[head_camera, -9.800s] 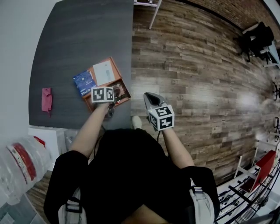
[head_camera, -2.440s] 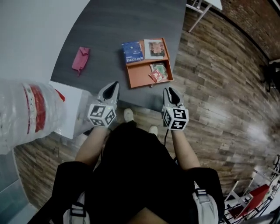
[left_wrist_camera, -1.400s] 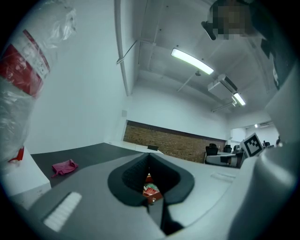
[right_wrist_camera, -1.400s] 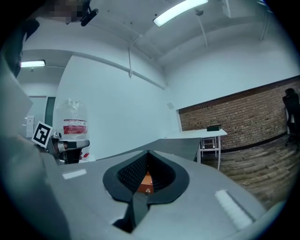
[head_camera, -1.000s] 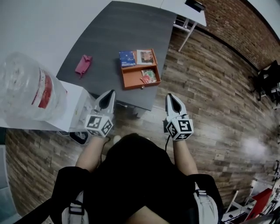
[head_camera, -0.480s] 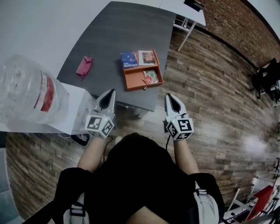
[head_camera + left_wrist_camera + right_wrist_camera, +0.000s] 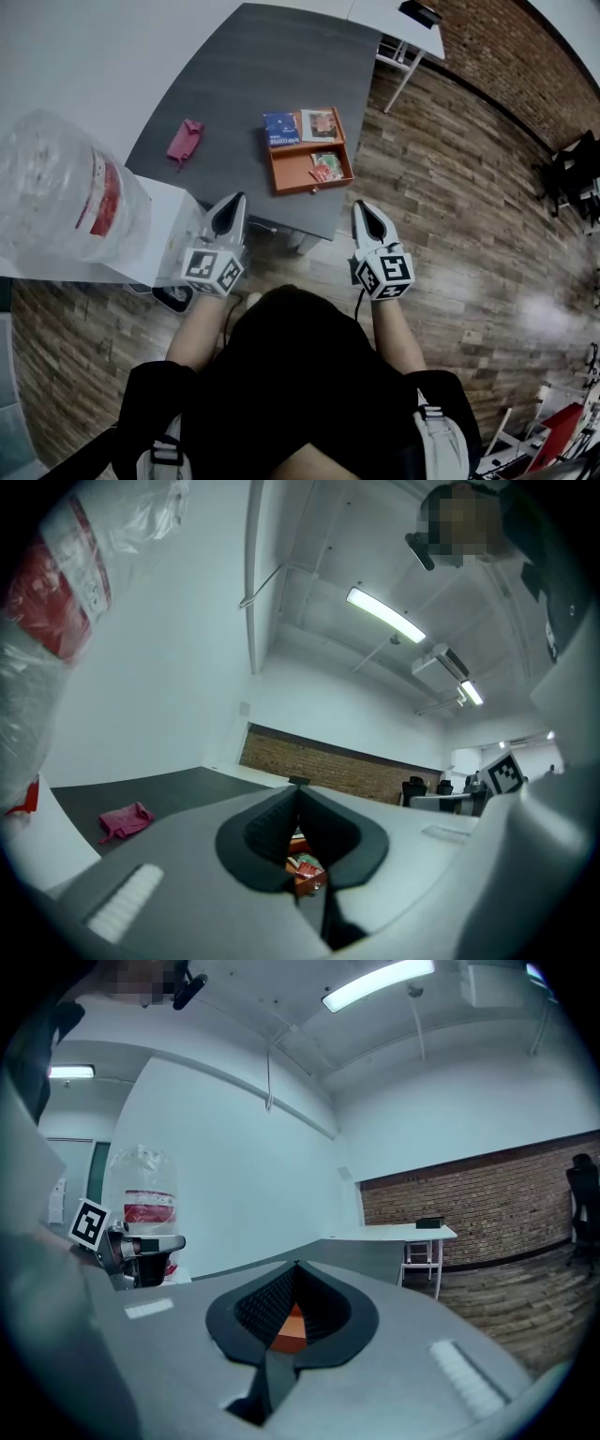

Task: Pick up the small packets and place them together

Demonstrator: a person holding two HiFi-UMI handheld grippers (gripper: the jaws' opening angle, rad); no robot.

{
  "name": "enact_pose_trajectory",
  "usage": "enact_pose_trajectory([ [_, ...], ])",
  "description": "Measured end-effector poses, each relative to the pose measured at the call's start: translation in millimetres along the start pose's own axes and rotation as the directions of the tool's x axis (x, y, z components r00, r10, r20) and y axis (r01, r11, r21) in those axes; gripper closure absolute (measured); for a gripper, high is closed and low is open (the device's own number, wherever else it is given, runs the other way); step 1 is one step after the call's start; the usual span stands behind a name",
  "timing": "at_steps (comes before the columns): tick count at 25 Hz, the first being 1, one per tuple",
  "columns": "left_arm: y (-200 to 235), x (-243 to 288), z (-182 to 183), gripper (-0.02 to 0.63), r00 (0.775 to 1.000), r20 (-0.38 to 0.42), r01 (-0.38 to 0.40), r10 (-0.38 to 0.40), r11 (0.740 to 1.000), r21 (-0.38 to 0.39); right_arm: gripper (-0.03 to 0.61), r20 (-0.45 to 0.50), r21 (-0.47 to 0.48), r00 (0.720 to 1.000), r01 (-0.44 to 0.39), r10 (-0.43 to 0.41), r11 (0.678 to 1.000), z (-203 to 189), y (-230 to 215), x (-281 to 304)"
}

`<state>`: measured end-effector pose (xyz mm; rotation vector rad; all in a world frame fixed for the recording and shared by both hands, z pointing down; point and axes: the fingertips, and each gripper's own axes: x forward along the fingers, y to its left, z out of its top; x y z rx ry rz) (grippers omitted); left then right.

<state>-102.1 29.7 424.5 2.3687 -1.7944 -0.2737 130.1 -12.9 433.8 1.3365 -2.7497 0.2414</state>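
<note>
Standing away from the dark table (image 7: 253,66), the person holds both forearms forward, side by side and about level. The left gripper (image 7: 236,200) and the right gripper (image 7: 363,208) both have their jaws pressed together, with nothing between them. The small packets (image 7: 324,167) lie in the orange tray (image 7: 292,172) on the table, well apart from both.

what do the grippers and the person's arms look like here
Both the left gripper and right gripper are pale grey tapered shells with black ribbed pads inside, each carrying a white cube with black square markers. A thin dark cable hangs from the right one. The person wears a black short-sleeved top.
</note>
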Motion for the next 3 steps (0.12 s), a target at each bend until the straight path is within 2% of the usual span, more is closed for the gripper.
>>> enact_pose_trajectory([
  [3,1.3,-0.8,1.4,0.614,1.0,0.008,-0.011,0.011,1.0,0.002,0.577,-0.002,0.0,1.0,-0.001,0.001,1.0,-0.7,0.4,-0.5],
])
